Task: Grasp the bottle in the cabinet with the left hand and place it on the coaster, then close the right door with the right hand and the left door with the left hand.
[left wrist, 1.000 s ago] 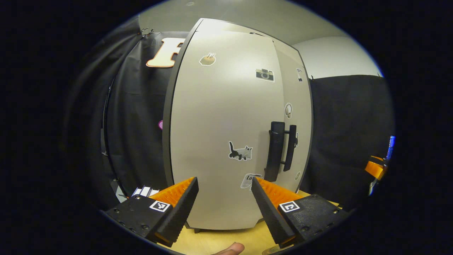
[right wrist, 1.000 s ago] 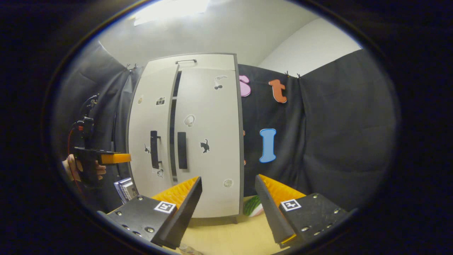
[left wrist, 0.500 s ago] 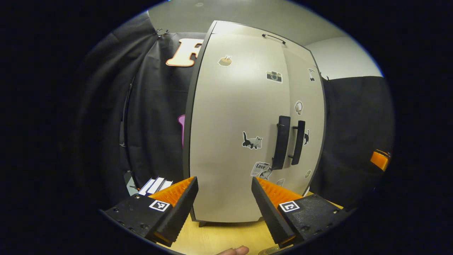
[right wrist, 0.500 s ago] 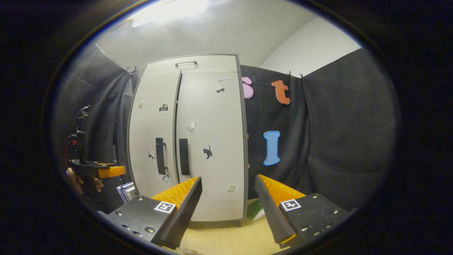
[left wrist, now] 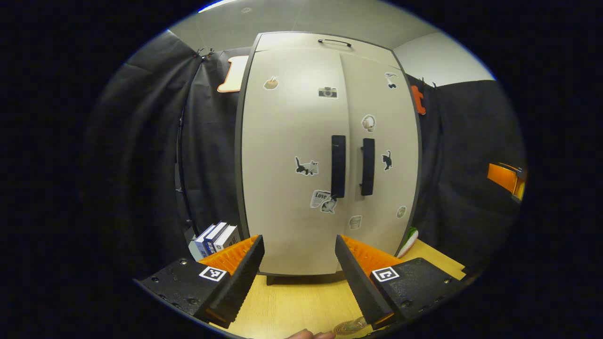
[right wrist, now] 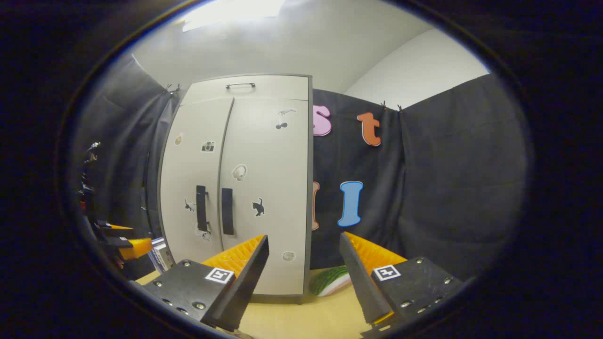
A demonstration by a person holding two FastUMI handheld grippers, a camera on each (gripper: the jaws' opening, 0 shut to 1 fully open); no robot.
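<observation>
Books (left wrist: pixel 214 235) stood upright near the table's (left wrist: pixel 292 301) back left edge. A watermelon slice (right wrist: pixel 330 281) lay toward the back right. Black curtain (right wrist: pixel 447 188) hung behind the table.

Staged recording booth, black cloth walls (right wrist: pixel 447 179), stickered cabinet (left wrist: pixel 325 155) on wooden table (left wrist: pixel 301 306)

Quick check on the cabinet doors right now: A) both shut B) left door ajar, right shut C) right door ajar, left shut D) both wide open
A: in the left gripper view the left door and right door lie flush, their handles side by side with a thin seam between, and the right gripper view shows the cabinet front closed the same way.
</observation>
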